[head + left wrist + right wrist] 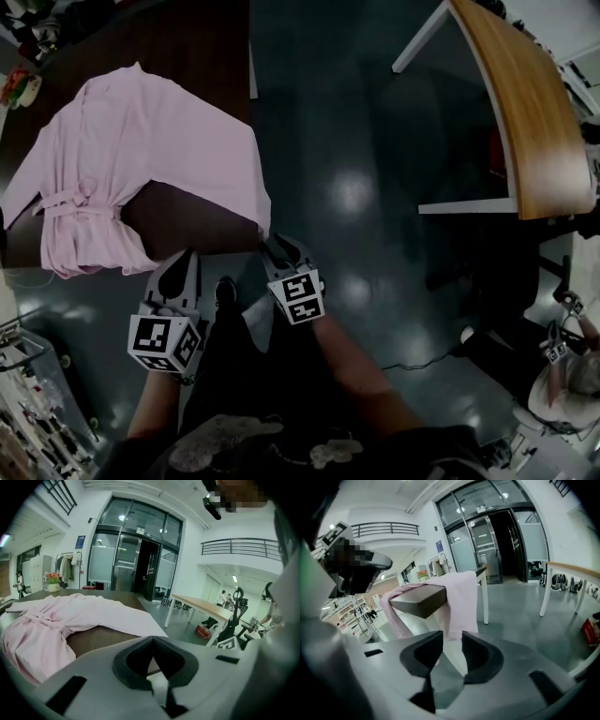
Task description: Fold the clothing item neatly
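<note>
Left claw point(178, 261) sitting shut and empty, right claw point(281, 247) gaping partway, pads touching nothing, beside pink robe point(141, 141) overhanging tabletop point(192, 217)

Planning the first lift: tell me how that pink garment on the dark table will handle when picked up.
Probably floppy: the pink garment lies in soft folds and one corner hangs limp over the table edge. Likely light, as the cloth looks thin. Its tied belt may keep the waist bunched.
</note>
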Demonstrator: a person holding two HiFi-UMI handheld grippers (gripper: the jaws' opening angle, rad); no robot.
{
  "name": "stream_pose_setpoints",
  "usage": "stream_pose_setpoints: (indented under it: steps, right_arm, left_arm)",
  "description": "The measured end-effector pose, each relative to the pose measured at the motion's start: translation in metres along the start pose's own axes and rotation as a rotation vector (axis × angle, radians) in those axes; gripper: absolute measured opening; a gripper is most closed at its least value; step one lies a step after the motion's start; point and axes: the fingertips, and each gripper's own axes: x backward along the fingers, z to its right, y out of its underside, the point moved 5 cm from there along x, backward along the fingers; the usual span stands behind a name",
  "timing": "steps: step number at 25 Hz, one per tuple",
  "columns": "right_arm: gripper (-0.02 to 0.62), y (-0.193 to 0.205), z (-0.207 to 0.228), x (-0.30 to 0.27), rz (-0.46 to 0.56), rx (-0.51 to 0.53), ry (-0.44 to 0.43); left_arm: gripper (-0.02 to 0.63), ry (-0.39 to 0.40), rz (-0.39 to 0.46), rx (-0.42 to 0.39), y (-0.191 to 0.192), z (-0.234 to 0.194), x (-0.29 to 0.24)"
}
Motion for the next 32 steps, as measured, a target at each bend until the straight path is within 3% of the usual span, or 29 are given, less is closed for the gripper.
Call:
stream_pose_setpoints:
  steps: [4,6,11,19,27,32]
  right_arm:
    - [0.095,0.001,0.011,-0.014,-0.023,0.003,-0.001]
    - [0.029,-0.002,0.018,-0.014,-0.021,0.001,-0.004]
    - [0.018,-0.012,0.041,-0.003,-0.007,0.017,0.025]
    - [0.017,-0.088,0.072,0.033,0.143,0.055,0.146]
    - [0.017,-0.21,0.013,0.044,0.371,0.109,0.149]
    - [0.017,-0.254,-0.052,0.021,0.428,0.1,0.141]
  left_arm:
    - [0.009,-0.032,-0.008,0.019,0.002,0.002,-0.004]
    - [0.009,-0.044,-0.005,0.029,0.002,0.004,-0.004]
    - [0.01,-0.072,0.002,0.04,0.001,0.003,-0.008]
    - [0.01,-0.115,0.095,0.082,-0.02,-0.013,0.001]
    - [0.01,-0.179,0.2,0.139,-0.033,-0.088,0.043]
    - [0.009,-0.168,0.21,0.138,-0.03,-0.153,0.076]
